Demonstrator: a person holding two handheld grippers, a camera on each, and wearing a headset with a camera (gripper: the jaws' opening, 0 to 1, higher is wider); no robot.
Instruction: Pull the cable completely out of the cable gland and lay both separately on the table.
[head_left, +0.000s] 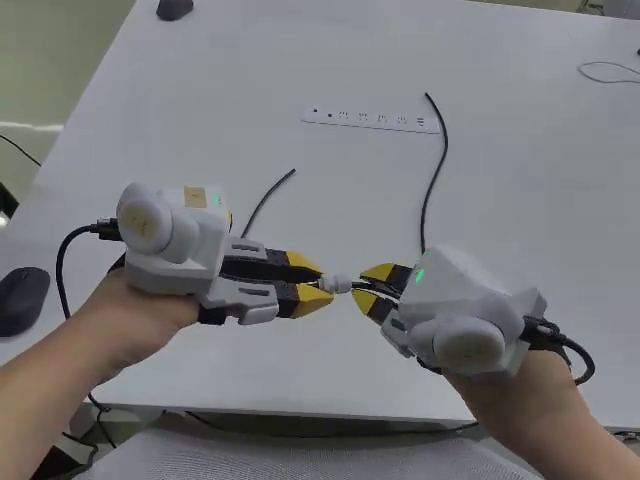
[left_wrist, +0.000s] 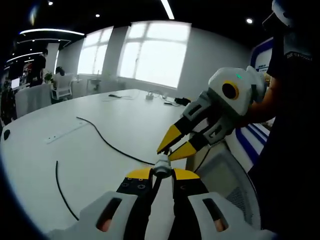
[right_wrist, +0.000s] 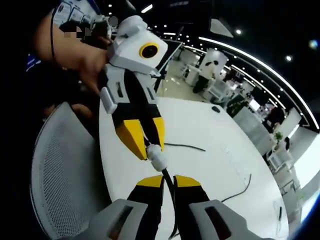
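The white cable gland (head_left: 337, 285) is held between the yellow tips of the left gripper (head_left: 318, 284), whose jaws are clamped on it in the air above the near edge of the white table (head_left: 300, 60). The black cable (head_left: 430, 190) is gripped just beside the gland by the right gripper (head_left: 362, 288), jaws closed on it, so the two sets of tips are almost touching. Behind the right gripper the cable trails across the tabletop toward a white power strip (head_left: 370, 119).

The join is clearest in the right gripper view: the cable (right_wrist: 169, 181) is seen running between that gripper's own jaws (right_wrist: 168, 181) and up into the gland (right_wrist: 156, 156), which is pinched by the left gripper (right_wrist: 151, 150). In the left gripper view the gland (left_wrist: 161, 165) sits at that gripper's own tips (left_wrist: 161, 174), and the right gripper (left_wrist: 167, 152) is met head-on.

A short black lead (head_left: 270, 200) lies loose on the table, and a dark mouse (head_left: 20, 300) rests at its left edge. Large bright windows (left_wrist: 145, 55) and a mesh chair (right_wrist: 60, 165) are shown by the gripper views.
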